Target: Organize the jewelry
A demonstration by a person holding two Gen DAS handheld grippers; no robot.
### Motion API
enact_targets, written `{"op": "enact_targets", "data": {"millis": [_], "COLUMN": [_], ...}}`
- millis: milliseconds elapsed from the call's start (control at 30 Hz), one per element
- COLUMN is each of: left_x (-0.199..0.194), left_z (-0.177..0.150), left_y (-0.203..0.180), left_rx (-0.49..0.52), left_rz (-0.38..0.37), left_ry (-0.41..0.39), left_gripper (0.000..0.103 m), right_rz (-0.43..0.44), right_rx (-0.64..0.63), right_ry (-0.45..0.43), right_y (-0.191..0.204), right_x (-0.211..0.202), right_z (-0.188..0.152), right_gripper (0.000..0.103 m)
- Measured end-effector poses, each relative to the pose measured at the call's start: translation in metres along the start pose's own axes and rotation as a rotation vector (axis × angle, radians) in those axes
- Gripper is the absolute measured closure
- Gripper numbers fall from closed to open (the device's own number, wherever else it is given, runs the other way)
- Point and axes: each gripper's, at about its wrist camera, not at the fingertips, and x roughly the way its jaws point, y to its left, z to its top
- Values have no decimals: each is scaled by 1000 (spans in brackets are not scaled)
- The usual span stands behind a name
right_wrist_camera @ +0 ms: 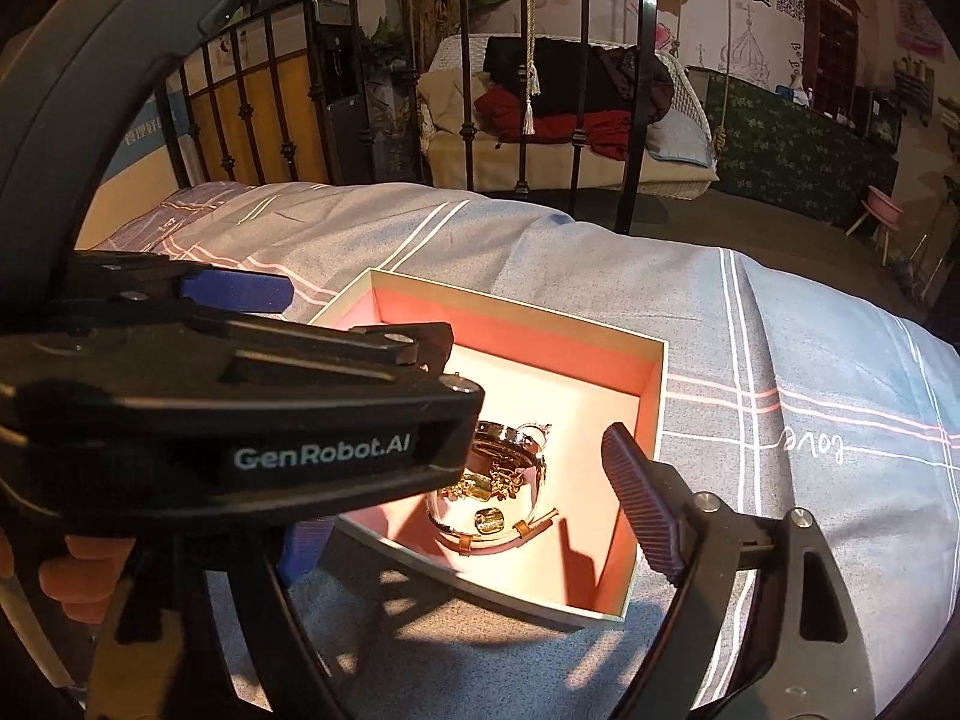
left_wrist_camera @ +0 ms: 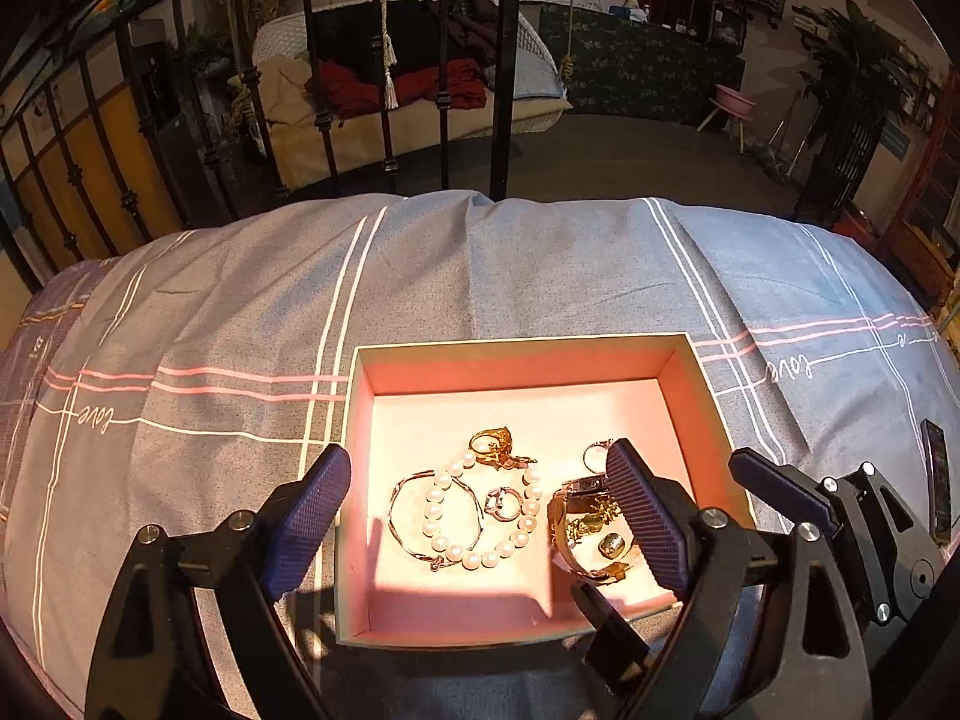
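A shallow box with a pink lining [left_wrist_camera: 516, 360] lies on the bed. In it lie a pearl bracelet [left_wrist_camera: 480, 510], a thin bangle [left_wrist_camera: 399, 516], a gold ring [left_wrist_camera: 492, 444], a silver ring [left_wrist_camera: 503, 504], a small ring [left_wrist_camera: 594, 453] and a gold watch with charms [left_wrist_camera: 591, 531]. My left gripper [left_wrist_camera: 480, 510] is open and empty, hovering over the box's near half. My right gripper [right_wrist_camera: 468, 510] is open and empty above the watch [right_wrist_camera: 498, 492]; the left gripper's body [right_wrist_camera: 240, 420] hides its left finger and the other jewelry. It shows at the right in the left wrist view [left_wrist_camera: 780, 492].
The bed has a grey checked cover [left_wrist_camera: 240, 312]. A black iron bed frame [left_wrist_camera: 504, 60] stands at the far edge. A dark phone [left_wrist_camera: 937, 480] lies on the cover at the right. A swing seat with clothes [left_wrist_camera: 408, 84] hangs beyond the bed.
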Motion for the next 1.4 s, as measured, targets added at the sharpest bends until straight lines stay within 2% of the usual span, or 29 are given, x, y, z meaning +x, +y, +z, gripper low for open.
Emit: {"op": "enact_targets", "data": {"millis": [67,267,367,500,600,767,900,1233,1300,1400], "left_x": [-6,-33,-58,-101,-127,-150,-160,-161,-161,-162], "left_z": [-2,-17,-40,-76,-102,-132,-143,-152,-154,-155], "left_y": [-1,4,11,16,14,10,8,13,13,13], "left_rx": [3,-21,-38,-30,4,47,30,2,0,-2], "left_rz": [-23,-68,-82,-77,-51,-37,-33,-31,-34,-29], "left_ry": [-20,-146,-249,-403,-474,-512,-518,-511,-513,-510], "left_gripper": [16,14,14,10,7,7,7,7,7,7], "right_rz": [0,-32,-88,-209,-231,-204,-202,-176,-170,-159], "right_rx": [6,16,19,13,48,96,89,77,77,69], "right_ry": [-2,-46,-121,-273,-355,-440,-481,-486,-487,-488], "right_y": [0,0,1,5,4,7,11,13,13,14], "right_x": [-3,-24,-47,-89,-116,-153,-171,-184,-184,-182], "right_z": [-2,-13,-27,-55,-75,-100,-108,-107,-106,-103], "right_gripper": [21,21,21,15,15,15,13,11,7,6]}}
